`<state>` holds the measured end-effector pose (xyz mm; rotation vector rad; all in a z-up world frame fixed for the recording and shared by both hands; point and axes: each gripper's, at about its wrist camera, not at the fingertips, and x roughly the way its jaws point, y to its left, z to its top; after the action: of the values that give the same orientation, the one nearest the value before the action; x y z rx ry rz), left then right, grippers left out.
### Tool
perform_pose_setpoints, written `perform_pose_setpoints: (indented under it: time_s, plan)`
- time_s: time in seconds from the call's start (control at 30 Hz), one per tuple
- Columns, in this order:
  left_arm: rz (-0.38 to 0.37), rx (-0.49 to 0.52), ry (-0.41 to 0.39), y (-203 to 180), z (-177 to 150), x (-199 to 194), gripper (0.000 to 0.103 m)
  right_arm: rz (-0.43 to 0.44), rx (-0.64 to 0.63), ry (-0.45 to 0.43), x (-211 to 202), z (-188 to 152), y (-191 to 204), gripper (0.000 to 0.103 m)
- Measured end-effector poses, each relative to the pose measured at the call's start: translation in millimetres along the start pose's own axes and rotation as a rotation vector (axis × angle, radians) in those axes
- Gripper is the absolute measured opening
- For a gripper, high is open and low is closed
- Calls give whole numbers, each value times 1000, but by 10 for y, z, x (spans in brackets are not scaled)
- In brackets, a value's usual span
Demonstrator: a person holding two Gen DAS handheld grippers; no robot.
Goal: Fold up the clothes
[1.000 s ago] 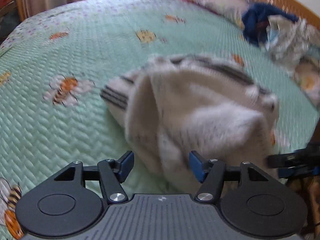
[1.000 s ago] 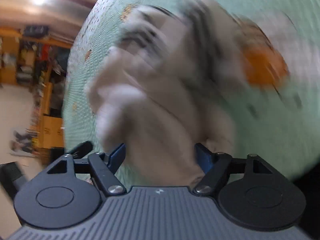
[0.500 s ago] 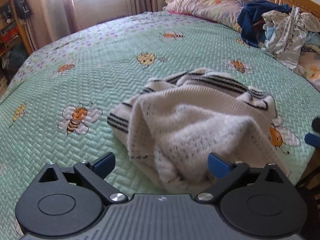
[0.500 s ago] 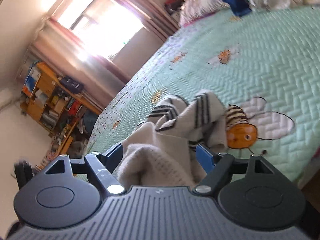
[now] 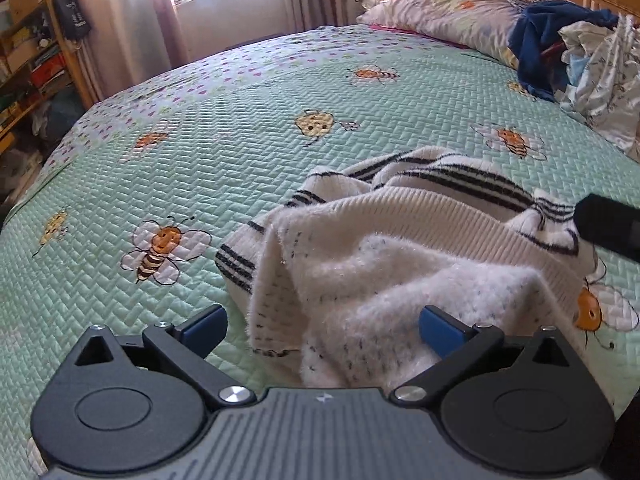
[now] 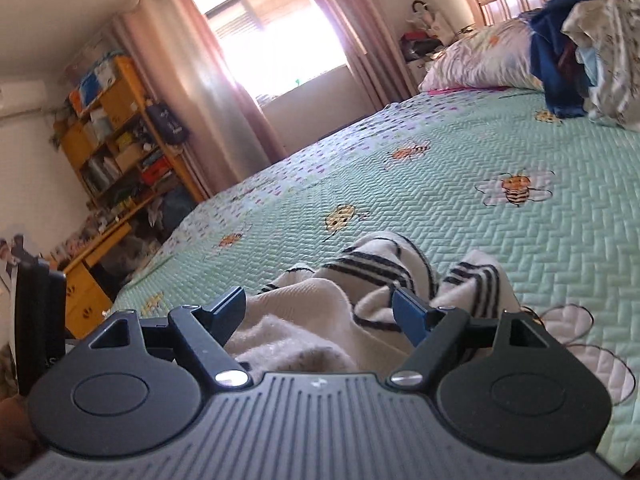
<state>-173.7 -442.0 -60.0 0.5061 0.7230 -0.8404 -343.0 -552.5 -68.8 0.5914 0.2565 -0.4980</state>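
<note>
- A cream knit sweater (image 5: 400,248) with black stripes is seen crumpled in a soft, fuzzy heap on the bed, at 1 o'clock from the left gripper (image 5: 322,322).
- The left gripper is held wide open, blue-padded fingers apart, nothing gripped.
- The right gripper (image 6: 320,308) is also spread open, low over the sweater's (image 6: 360,292) ribbed folds.
- A mint quilted bedspread (image 5: 240,152), herringbone-stitched with bee prints, is spread beneath.
- A rumpled clothes pile (image 5: 580,48) is heaped at 2 o'clock, near the floral pillow (image 5: 440,12).
</note>
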Motion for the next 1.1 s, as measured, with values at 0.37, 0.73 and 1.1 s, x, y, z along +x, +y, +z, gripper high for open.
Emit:
perform_pose_setpoints:
  time_s: [0.37, 0.73, 1.1]
  plan:
    - [-12, -113, -62, -99, -104, -461, 102, 43, -142, 12, -469, 156, 292, 82]
    - [29, -111, -105, -49, -176, -830, 102, 92, -161, -2, -752, 87, 530, 83]
    - [51, -171, -109, -30, -245, -970, 102, 126, -149, -16, -830, 57, 602, 86]
